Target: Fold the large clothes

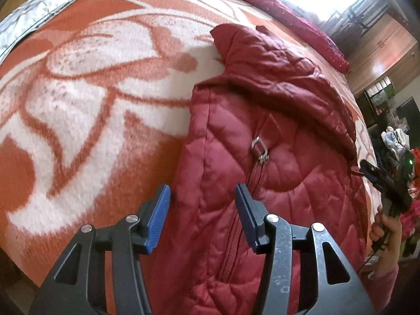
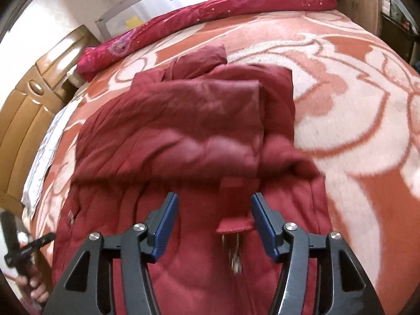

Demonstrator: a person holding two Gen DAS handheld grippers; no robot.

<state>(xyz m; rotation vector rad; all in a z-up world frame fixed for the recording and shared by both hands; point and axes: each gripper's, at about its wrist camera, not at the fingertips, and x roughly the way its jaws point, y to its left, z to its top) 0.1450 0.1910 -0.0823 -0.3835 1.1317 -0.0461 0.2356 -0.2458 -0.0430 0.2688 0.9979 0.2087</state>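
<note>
- My left gripper point(image 1: 202, 207) is wide open, nothing between the blue pads point(image 1: 157, 220). It hovers over the left edge of the red quilted jacket point(image 1: 275, 136).
- The jacket lies on the bed, directly ahead of and under both grippers, on the orange-and-white patterned blanket point(image 1: 86, 92).
- From the left gripper: the jacket's side seam runs straight ahead between the fingers; bare blanket off to the left.
- The zipper pull point(image 1: 260, 149) sits ahead and slightly right of my left gripper, on the zipper line that runs back under the right finger.
- A sleeve is folded across the jacket ahead-right of the left gripper, collar end farther ahead.
- My right gripper point(image 2: 214, 225) is also wide open and holds nothing. It hangs over the jacket's lower front.
- From the right gripper: a small red tab point(image 2: 233, 218) lies between the fingers, close to the right pad; whether they touch, I cannot tell. A blurred metal piece is just behind it.
- The folded sleeve lies across the jacket straight ahead of the right gripper.
- A red pillow or bolster point(image 2: 210, 13) sits at the far edge of the bed, well ahead.
- A wooden cabinet point(image 2: 31, 99) stands far left of the right gripper.
</note>
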